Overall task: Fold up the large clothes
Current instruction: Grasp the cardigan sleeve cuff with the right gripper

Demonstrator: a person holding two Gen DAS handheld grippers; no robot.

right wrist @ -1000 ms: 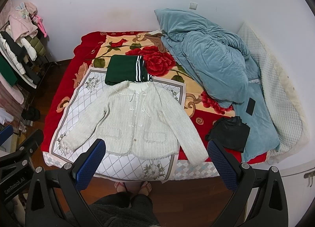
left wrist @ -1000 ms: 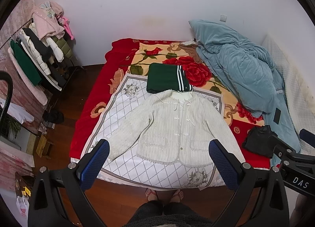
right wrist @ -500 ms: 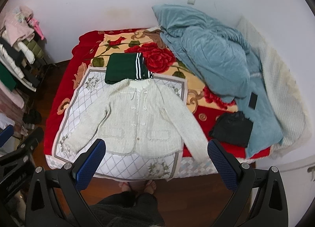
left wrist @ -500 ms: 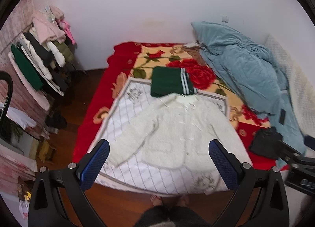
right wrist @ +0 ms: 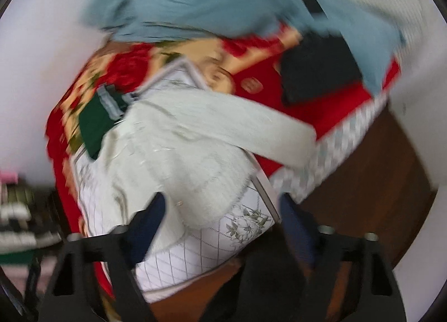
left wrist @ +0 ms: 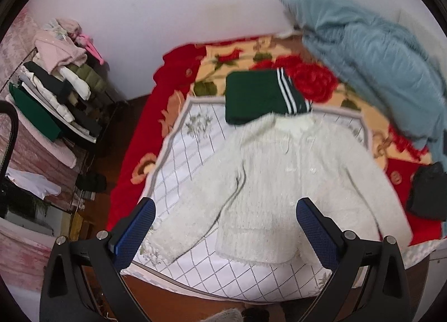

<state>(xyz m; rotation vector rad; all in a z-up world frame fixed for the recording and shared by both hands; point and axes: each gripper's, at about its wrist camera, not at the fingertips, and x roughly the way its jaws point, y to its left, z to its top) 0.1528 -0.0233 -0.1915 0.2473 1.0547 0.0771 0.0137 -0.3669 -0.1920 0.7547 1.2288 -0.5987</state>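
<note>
The white cardigan (left wrist: 285, 182) lay spread face up on the quilted white mat (left wrist: 192, 151) at the foot of the bed (left wrist: 134, 165), both sleeves out to the sides, its collar touching a folded green garment (left wrist: 257, 98) behind it. The left claw (left wrist: 223, 227) hung above the near hem with its jaws wide apart and nothing between them; the right claw (right wrist: 220, 224) was equally wide and empty, tilted over the hem corner near the right sleeve (right wrist: 251, 137), though that view was badly smeared. To my eye, no fold had begun. The knit looked thick and fluffy, so a shallow pinch could slip off, or catch only the top layer and drag the front panel askew. The right sleeve reached off the mat, near the bed's edge, so a careless tug might pull it over the side. A black bundle (left wrist: 427, 193) lay beside it.
</note>
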